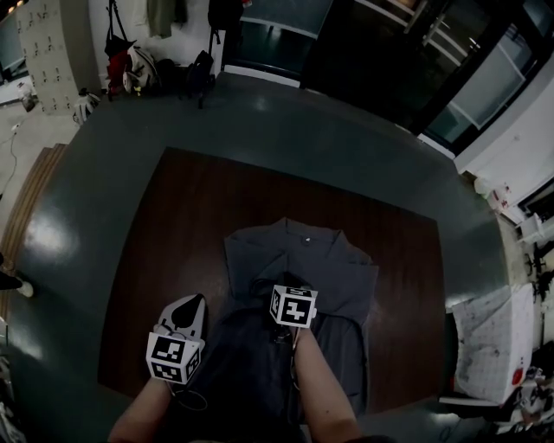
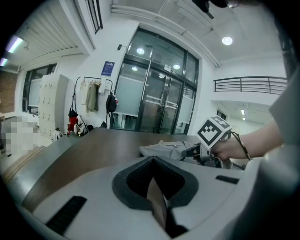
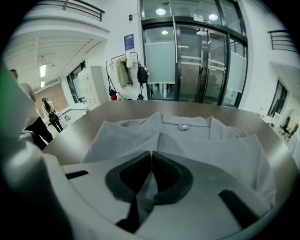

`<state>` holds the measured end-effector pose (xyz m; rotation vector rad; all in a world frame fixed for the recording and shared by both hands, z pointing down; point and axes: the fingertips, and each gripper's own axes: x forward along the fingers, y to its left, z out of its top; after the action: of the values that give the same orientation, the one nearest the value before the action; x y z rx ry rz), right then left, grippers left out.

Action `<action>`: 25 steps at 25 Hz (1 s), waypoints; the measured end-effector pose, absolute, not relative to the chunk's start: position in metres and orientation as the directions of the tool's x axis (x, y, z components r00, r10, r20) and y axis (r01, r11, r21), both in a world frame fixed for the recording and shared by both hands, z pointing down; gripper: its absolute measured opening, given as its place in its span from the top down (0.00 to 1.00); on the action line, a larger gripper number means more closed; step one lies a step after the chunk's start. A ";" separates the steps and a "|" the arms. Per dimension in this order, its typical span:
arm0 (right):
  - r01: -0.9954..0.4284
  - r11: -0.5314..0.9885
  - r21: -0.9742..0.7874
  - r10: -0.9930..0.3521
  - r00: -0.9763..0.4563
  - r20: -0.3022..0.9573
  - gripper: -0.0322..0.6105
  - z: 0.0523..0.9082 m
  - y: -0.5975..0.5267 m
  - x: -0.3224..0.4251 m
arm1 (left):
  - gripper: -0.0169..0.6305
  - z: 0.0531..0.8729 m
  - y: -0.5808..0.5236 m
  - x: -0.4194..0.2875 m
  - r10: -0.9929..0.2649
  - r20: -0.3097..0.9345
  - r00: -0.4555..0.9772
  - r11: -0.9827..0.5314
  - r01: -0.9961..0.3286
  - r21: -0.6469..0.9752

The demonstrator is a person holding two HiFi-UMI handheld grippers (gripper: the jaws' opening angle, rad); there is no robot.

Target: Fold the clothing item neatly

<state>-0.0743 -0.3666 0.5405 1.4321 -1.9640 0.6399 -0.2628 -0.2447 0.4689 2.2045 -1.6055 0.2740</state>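
A grey collared shirt [image 1: 303, 260] lies on the dark brown table [image 1: 190, 208], collar towards the far side and its sides folded in. My right gripper [image 1: 280, 285] rests on the shirt's middle. In the right gripper view its jaws [image 3: 151, 152] are shut on a pinched fold of the grey shirt [image 3: 187, 136]. My left gripper [image 1: 197, 299] hovers over bare table just left of the shirt's lower part. The left gripper view shows it [image 2: 152, 158] shut with nothing visibly held. The shirt [image 2: 164, 149] and the right gripper [image 2: 191, 153] appear ahead to its right.
Grey floor surrounds the table. Bags and a coat rack [image 1: 130, 69] stand at the far left, with glass doors [image 1: 277, 26] behind. A white cluttered surface [image 1: 489, 346] sits off the table's right edge. People [image 3: 47, 112] stand far off by the lockers.
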 end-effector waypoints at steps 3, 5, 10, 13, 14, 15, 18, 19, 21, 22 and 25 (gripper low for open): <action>-0.935 0.351 -0.046 -0.701 -0.295 0.650 0.95 0.532 -0.375 -0.095 | 0.96 0.471 -0.246 -0.265 -0.866 0.380 0.324 -0.264 -0.943 0.202; -0.915 0.401 -0.041 -0.728 -0.346 0.591 0.95 0.523 -0.381 -0.112 | 0.96 0.472 -0.246 -0.267 -0.866 0.381 0.323 -0.263 -0.944 0.201; -0.847 0.529 -0.048 -0.681 -0.458 0.572 0.87 0.518 -0.384 -0.154 | 0.96 0.475 -0.249 -0.274 -0.864 0.395 0.312 -0.252 -0.947 0.198; -0.780 0.623 -0.060 -0.637 -0.550 0.539 0.81 0.507 -0.375 -0.178 | 0.96 0.474 -0.248 -0.276 -0.864 0.396 0.311 -0.248 -0.947 0.203; -0.757 0.650 -0.063 -0.621 -0.578 0.530 0.81 0.503 -0.369 -0.185 | 0.96 0.474 -0.247 -0.276 -0.864 0.396 0.312 -0.249 -0.947 0.203; -0.740 0.668 -0.072 -0.608 -0.600 0.520 0.81 0.501 -0.365 -0.190 | 0.96 0.473 -0.247 -0.275 -0.864 0.395 0.313 -0.250 -0.947 0.203; -0.739 0.668 -0.088 -0.616 -0.615 0.492 0.81 0.493 -0.356 -0.192 | 0.96 0.471 -0.246 -0.274 -0.866 0.387 0.318 -0.257 -0.945 0.201; -0.747 0.659 -0.088 -0.628 -0.611 0.481 0.81 0.489 -0.353 -0.190 | 0.96 0.468 -0.245 -0.274 -0.867 0.383 0.320 -0.260 -0.944 0.201; -0.764 0.638 -0.098 -0.658 -0.606 0.447 0.81 0.478 -0.347 -0.183 | 0.96 0.464 -0.242 -0.272 -0.870 0.372 0.325 -0.265 -0.943 0.202; -0.775 0.623 -0.105 -0.677 -0.602 0.423 0.81 0.472 -0.344 -0.177 | 0.96 0.461 -0.240 -0.271 -0.871 0.366 0.327 -0.269 -0.942 0.202; -0.826 0.554 -0.104 -0.756 -0.551 0.352 0.90 0.447 -0.337 -0.153 | 0.96 0.452 -0.236 -0.271 -0.877 0.343 0.336 -0.283 -0.939 0.196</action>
<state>-0.1527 -0.3374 0.4474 1.3163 -2.5250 0.3758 -0.2705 -0.2356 0.4523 2.2470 -1.6079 0.2377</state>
